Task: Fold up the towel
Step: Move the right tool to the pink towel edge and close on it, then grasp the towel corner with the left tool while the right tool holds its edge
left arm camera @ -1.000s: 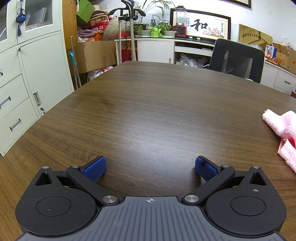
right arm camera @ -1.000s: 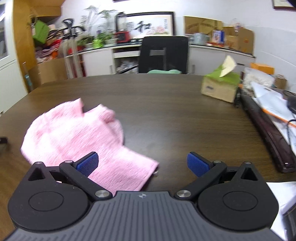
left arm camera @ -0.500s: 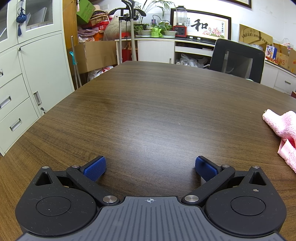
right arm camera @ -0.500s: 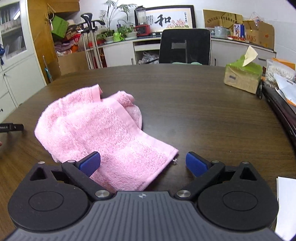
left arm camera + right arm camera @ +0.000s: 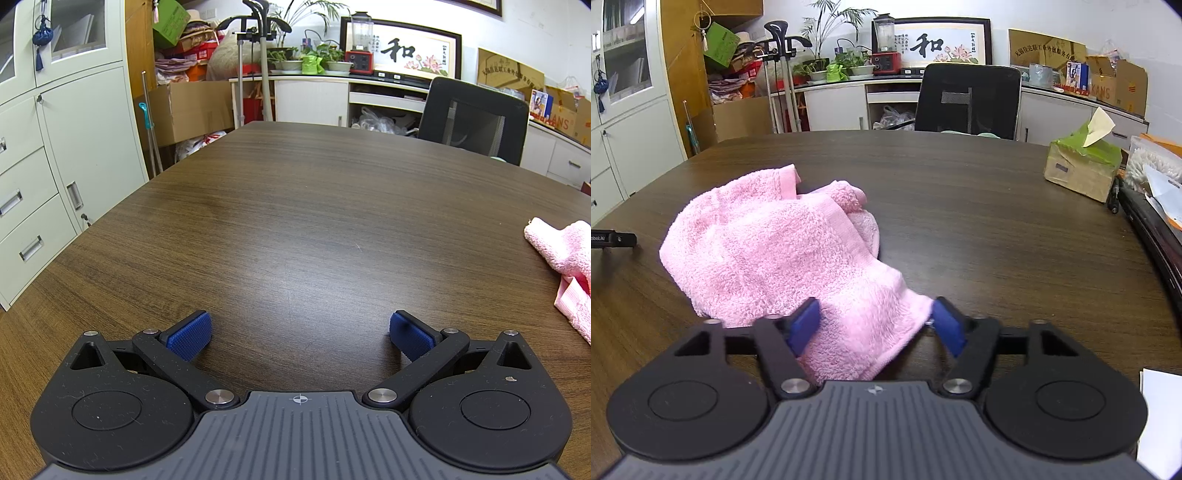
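A: How are the tools seen?

B: The right gripper is part-closed around a corner of the crumpled pink terry towel, not yet clamped. The left gripper is held wide over the bare dark wooden table.

A: And around the towel?

B: A green-topped cardboard tissue box is set near the right edge; a black mesh office chair is placed beyond the far edge.

We look from low behind each gripper, forward along its fingers across the table. Our left wrist view sits close over bare wood, with the pink towel at its far right edge. Our right wrist view sits right over that towel. Both share the black chair and far counter
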The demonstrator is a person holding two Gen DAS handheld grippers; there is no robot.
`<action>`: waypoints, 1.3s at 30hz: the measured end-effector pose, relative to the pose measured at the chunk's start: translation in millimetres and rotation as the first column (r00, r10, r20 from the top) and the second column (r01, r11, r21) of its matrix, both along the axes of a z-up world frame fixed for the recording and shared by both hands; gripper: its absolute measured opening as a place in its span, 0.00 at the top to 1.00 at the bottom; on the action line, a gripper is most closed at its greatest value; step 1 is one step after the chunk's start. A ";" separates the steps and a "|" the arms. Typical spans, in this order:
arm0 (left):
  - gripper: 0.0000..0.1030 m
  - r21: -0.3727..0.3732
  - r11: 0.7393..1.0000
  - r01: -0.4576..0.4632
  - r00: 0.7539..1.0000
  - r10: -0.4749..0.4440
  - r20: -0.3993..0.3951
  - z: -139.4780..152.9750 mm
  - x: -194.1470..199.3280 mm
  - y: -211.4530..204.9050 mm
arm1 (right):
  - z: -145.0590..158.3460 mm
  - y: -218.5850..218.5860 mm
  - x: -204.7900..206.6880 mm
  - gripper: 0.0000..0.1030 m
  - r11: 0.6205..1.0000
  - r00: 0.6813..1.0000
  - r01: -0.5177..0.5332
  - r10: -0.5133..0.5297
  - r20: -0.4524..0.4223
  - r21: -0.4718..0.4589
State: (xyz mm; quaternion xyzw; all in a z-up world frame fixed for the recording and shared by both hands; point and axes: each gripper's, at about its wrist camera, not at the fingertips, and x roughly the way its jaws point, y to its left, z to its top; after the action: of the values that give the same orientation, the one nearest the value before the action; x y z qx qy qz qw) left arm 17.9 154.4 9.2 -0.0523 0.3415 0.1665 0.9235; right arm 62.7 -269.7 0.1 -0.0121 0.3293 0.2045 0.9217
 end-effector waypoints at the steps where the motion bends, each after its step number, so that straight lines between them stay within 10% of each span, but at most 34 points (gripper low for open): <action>1: 0.00 0.000 1.000 0.000 1.000 0.000 0.000 0.0 0.1 -0.1 | 0.3 -1.0 0.1 0.48 1.000 1.000 0.002 -0.002 -0.002 0.003; 3: 0.00 0.000 1.000 0.000 1.000 0.000 0.000 0.0 0.0 0.0 | 1.1 -1.8 -0.1 0.67 1.000 1.000 -0.001 0.001 -0.008 0.006; 9: 0.00 0.000 1.000 0.000 1.000 0.000 0.000 0.0 0.0 0.1 | 3.5 -0.9 -2.8 0.84 1.000 1.000 -0.012 0.012 -0.019 0.026; 27: 0.00 -0.003 0.962 0.274 0.962 -0.274 -0.020 71.5 76.7 -108.9 | 5.6 15.8 -15.1 0.86 0.996 0.998 -0.045 0.048 0.034 -0.081; 39: 0.00 -0.068 0.931 0.359 0.916 -0.365 -0.165 55.9 172.9 -188.6 | 3.8 14.3 -12.7 0.80 0.997 0.999 -0.035 0.037 0.023 -0.074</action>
State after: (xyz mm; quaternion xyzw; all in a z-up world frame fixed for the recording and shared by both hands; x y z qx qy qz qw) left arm 190.9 -34.1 65.1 0.0097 0.4280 -0.0095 0.9037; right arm 50.0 -255.4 3.9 -0.0544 0.3248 0.2088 0.9208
